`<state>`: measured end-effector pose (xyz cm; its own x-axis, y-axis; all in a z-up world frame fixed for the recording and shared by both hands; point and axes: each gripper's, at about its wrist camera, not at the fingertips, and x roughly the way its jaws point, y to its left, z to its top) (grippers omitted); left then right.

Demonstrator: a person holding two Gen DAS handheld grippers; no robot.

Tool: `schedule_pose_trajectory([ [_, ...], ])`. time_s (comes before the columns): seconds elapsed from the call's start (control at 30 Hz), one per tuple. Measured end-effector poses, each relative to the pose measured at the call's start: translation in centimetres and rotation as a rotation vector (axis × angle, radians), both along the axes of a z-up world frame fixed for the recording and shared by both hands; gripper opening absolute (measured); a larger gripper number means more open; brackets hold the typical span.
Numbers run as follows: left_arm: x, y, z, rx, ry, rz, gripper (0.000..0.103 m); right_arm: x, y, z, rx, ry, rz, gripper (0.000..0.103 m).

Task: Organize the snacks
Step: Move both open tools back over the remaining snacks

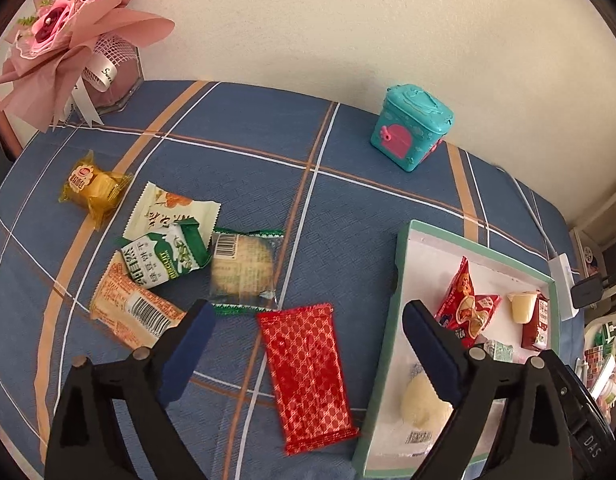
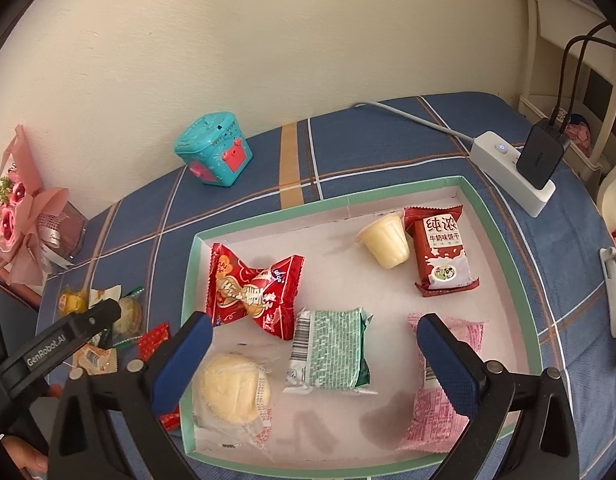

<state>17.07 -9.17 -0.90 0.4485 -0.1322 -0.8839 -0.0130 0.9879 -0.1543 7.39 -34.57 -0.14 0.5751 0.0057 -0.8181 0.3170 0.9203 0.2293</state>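
Left gripper: jaws spread wide, holding nothing, hovering over the red patterned packet, which lies flat on the blue plaid cloth just left of the tray.
Right gripper: jaws spread wide, empty, positioned above the near half of the tray.
Tray: shallow, green-rimmed, pale floor, resting on the desk cloth.
Tray contents, near side: round pale cake in clear wrap at left, green-and-white packet in the middle, pink packet at right, partly behind the right finger.
Tray contents, far side: red twisted packet at left, jelly cup touching the dark red biscuit packet at right.
Loose snacks: grouped on the cloth left of the tray: yellow wrapped cake, cream packet, green milk-print packet, orange packet, round biscuit in clear wrap; several overlap.
Background: teal toy box near the wall, pink bouquet at far left, white power strip with a black charger beyond the tray.
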Motion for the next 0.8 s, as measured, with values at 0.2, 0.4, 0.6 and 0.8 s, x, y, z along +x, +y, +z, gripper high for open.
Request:
schedule_pose_trajectory([
  [0.2, -2.0, 1.4, 0.8, -0.038, -0.003, 0.016, 0.095, -2.0, 1.2, 0.6, 0.012, -0.018, -0.003, 0.103],
  [0.4, -4.4, 2.9, 2.1, -0.037, -0.023, 0.013, 0.095, -4.2, 3.1, 0.4, 0.006, -0.006, 0.018, 0.103],
  [0.6, -6.1, 5.7, 3.3, -0.056, -0.068, 0.032, 0.095, -5.6, 5.3, -0.1, 0.009, -0.003, 0.057, 0.103],
  [0.8, -6.7, 9.7, 3.5, -0.068, -0.074, 0.088, 0.095, -5.3, 8.6, 0.3, 0.026, -0.036, 0.118, 0.103],
])
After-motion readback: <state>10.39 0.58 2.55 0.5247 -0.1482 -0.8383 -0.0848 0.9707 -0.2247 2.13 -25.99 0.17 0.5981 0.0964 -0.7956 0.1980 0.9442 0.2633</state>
